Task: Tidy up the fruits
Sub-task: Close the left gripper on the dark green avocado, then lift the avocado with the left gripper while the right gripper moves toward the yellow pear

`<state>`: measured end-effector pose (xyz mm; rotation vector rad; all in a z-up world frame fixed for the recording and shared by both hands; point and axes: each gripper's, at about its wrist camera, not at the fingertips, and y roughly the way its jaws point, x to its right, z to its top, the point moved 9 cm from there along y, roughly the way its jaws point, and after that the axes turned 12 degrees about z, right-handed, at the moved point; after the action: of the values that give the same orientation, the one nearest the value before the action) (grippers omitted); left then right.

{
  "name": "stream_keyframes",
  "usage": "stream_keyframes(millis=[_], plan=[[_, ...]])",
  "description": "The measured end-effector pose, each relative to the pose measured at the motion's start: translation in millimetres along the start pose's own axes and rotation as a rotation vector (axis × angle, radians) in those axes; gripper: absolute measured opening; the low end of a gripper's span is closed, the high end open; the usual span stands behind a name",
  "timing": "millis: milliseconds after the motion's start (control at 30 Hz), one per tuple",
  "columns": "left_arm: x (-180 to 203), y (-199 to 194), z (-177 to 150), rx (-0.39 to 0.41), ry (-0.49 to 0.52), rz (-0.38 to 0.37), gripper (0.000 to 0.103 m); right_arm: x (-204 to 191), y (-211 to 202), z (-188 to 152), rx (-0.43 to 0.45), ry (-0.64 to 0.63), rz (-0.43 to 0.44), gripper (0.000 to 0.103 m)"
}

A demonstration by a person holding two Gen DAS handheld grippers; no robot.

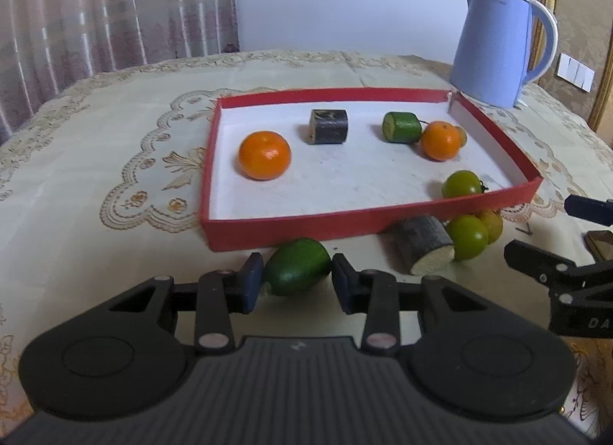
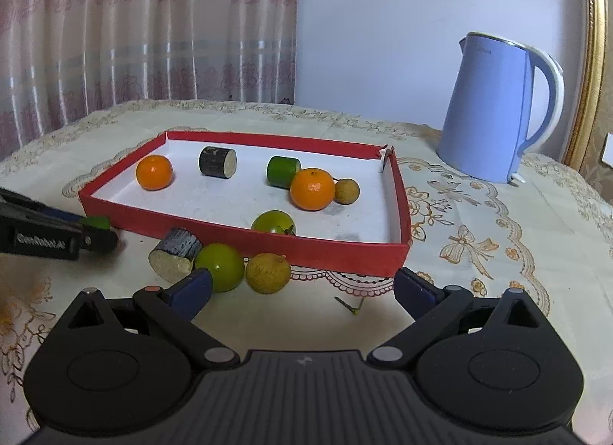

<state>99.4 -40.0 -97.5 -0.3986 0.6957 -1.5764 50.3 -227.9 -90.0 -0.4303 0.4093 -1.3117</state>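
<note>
A red tray (image 1: 291, 224) (image 2: 337, 251) holds two oranges (image 1: 264, 155) (image 2: 312, 189), a dark cane piece (image 1: 328, 126), a green cane piece (image 1: 401, 127), a brown longan (image 2: 346, 191) and a green fruit (image 1: 461, 183). In front of it lie a dark cane piece (image 2: 175, 254), a green round fruit (image 2: 220, 267) and a longan (image 2: 267, 273). My left gripper (image 1: 297, 280) has its blue pads on both sides of a green oval fruit (image 1: 297, 270) on the cloth, touching or nearly so. My right gripper (image 2: 302, 288) is open wide and empty, near the green round fruit and longan.
A blue kettle (image 1: 498, 46) (image 2: 494, 111) stands behind the tray's right corner. A small stem (image 2: 350, 305) lies on the embroidered tablecloth (image 1: 115, 161). The right gripper shows at the right edge of the left wrist view (image 1: 555, 272). Curtains hang behind.
</note>
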Motion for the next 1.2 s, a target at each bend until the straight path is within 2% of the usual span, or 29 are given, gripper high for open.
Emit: stream_keyframes(millis=[167, 267, 467, 533, 600, 733, 867, 1033, 1100, 1167, 1200], plan=[[0, -5, 2, 0.016, 0.009, 0.007, 0.035, 3, 8, 4, -0.01, -0.028, -0.044, 0.101], [0, -8, 4, 0.028, 0.02, 0.019, 0.029, 6, 15, 4, -0.024, -0.03, -0.057, 0.101], [1, -11, 6, 0.044, 0.03, 0.022, 0.028, 9, 24, 6, -0.035, -0.026, -0.083, 0.101], [1, -9, 4, 0.039, 0.028, 0.013, 0.029, 4, 23, 6, -0.032, -0.02, -0.036, 0.101], [1, -8, 2, 0.038, 0.027, 0.004, 0.03, -6, 19, 8, -0.018, -0.007, 0.076, 0.101], [2, 0, -2, 0.011, 0.036, -0.001, 0.036, 7, 13, 8, -0.009, -0.03, -0.038, 0.101], [3, 12, -7, -0.03, 0.025, -0.01, 0.039, 15, 12, 3, -0.02, 0.025, -0.013, 0.101], [4, 13, -7, -0.024, 0.032, 0.007, 0.041, 16, 20, -3, -0.052, 0.028, -0.011, 0.101], [5, 12, -8, -0.022, 0.038, 0.006, 0.037, 16, 21, -3, -0.046, 0.033, -0.012, 0.101], [7, 11, -7, -0.025, 0.036, -0.009, 0.029, 14, 23, -1, -0.045, 0.027, 0.0, 0.101], [8, 11, -7, -0.027, 0.034, -0.01, 0.029, 12, 23, -1, -0.045, 0.024, 0.008, 0.101]])
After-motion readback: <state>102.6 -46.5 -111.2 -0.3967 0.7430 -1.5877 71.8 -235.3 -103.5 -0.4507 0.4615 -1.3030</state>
